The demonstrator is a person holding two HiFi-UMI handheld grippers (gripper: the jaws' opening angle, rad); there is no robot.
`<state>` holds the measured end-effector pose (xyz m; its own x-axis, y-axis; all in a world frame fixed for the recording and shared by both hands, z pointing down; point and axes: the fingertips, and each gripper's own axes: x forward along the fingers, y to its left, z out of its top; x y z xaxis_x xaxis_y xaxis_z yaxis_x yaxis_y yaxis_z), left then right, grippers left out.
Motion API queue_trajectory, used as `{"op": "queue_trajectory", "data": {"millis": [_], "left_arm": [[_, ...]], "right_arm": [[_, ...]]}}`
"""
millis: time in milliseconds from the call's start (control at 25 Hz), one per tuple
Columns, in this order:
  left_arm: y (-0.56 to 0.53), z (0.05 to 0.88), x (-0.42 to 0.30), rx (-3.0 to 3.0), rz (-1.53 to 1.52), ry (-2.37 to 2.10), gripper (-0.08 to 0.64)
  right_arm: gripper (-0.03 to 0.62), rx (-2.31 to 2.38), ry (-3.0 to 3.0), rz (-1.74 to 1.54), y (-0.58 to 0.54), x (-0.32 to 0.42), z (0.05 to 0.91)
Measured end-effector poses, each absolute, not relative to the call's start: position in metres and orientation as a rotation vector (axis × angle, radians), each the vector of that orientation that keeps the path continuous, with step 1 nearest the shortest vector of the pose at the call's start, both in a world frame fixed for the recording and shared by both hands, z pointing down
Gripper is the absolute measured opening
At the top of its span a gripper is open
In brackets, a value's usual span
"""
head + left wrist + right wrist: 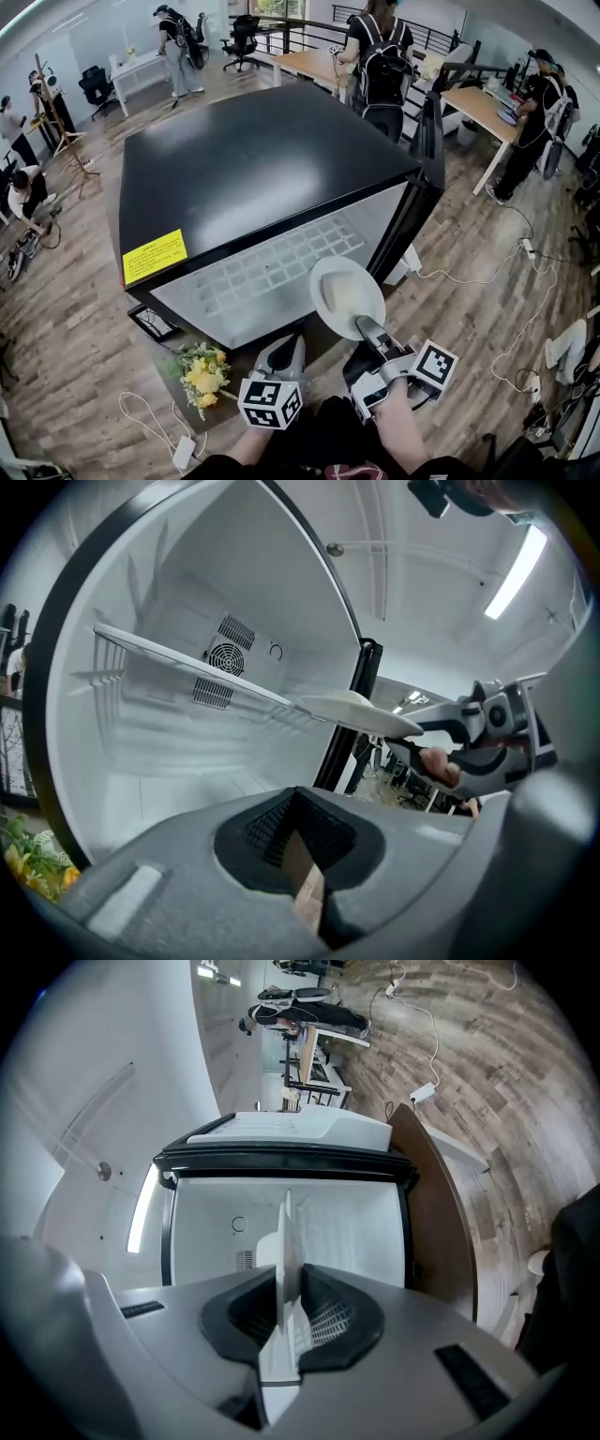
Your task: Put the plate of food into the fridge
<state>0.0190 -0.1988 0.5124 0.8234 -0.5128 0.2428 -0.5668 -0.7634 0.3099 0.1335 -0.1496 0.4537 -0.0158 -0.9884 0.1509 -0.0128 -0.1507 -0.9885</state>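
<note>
A white plate (345,292) with pale food on it hangs level in front of the open fridge (262,178). My right gripper (367,330) is shut on its near rim. In the right gripper view the plate (285,1241) shows edge-on between the pads, with the white fridge interior (347,1232) straight behind it. My left gripper (285,349) sits just left of the plate, low before the opening, shut with nothing held. The left gripper view looks into the fridge interior (178,752), below its wire shelf (178,658), with the plate (361,712) and right gripper (448,726) at the right.
The black fridge door (429,155) stands open at the right. A bunch of yellow flowers (202,370) and a small picture frame (155,322) sit at the fridge's front left corner. A power strip (183,452) and cables lie on the wooden floor. People stand at desks behind.
</note>
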Motion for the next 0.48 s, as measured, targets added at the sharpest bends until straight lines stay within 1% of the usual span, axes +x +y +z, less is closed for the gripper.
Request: {"op": "queue_trajectory", "data": {"millis": [480], "left_arm": [[-0.214,0.506,0.034,2.619,0.206,-0.812,0.006]], "right_arm": [[0.052,-1.316,1.166,-1.341,-0.193,0.144,0.436]]}}
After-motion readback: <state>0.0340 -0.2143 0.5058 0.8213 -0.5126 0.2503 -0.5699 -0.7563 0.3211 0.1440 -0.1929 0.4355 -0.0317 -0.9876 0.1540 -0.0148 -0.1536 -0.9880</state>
